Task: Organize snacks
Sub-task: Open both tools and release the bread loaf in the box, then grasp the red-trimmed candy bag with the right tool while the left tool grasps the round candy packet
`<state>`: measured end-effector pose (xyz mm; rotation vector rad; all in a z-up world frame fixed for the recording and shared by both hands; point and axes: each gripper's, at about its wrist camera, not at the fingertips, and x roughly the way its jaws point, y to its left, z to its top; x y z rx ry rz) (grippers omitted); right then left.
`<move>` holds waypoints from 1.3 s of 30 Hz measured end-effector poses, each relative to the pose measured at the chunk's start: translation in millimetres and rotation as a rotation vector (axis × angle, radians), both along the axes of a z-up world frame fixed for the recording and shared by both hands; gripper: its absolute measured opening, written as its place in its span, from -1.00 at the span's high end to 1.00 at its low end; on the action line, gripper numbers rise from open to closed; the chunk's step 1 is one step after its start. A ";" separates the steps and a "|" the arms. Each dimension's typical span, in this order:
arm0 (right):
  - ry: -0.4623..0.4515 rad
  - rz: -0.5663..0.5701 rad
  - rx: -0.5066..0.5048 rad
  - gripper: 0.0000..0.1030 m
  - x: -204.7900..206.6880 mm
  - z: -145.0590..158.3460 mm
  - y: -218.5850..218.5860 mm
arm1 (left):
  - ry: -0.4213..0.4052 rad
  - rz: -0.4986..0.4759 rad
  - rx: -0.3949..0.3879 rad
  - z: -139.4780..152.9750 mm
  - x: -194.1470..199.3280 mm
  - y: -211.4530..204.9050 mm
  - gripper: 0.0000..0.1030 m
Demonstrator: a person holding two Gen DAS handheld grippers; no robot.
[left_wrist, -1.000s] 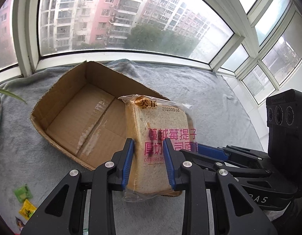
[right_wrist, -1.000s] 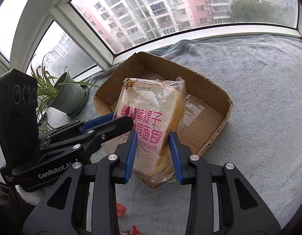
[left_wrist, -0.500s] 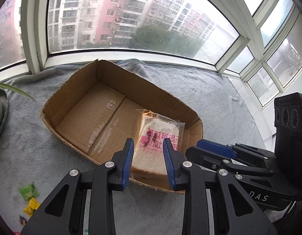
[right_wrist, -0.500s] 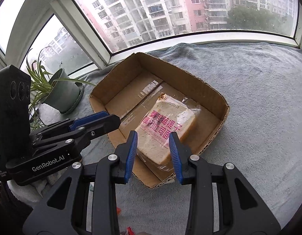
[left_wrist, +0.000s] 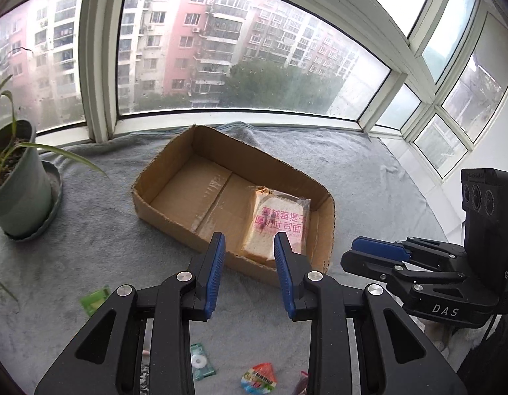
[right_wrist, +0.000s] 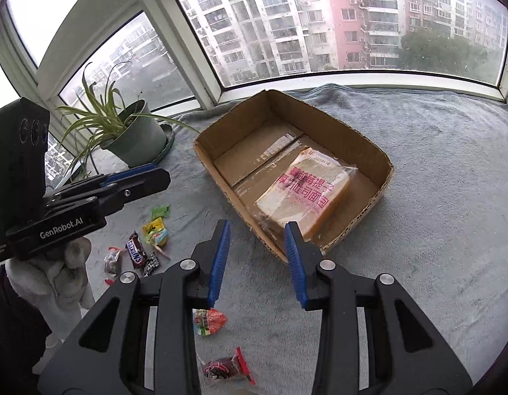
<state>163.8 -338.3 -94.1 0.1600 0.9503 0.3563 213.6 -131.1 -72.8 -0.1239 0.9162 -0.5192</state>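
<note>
Both the left gripper (left_wrist: 249, 250) and right gripper (right_wrist: 257, 242) have released jaws, empty; they partly hide the bread pack (right_wrist: 303, 194) and the box (left_wrist: 162, 194) edge.

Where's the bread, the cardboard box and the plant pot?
bread (right_wrist: 303, 194): right wrist view, middle of the wrapped loaf's printed top face.
cardboard box (right_wrist: 329, 125): right wrist view, inside of its far wall.
plant pot (right_wrist: 139, 141): right wrist view, the green pot's side.

Both wrist views look down, near, sharing box (left_wrist: 232, 197) (each sees other).
</note>
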 end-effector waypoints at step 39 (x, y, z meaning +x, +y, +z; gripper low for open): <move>0.211 -0.034 -0.042 -0.22 -124.4 -111.9 36.2 | 0.135 -0.144 0.156 -100.3 -111.0 -12.1 0.05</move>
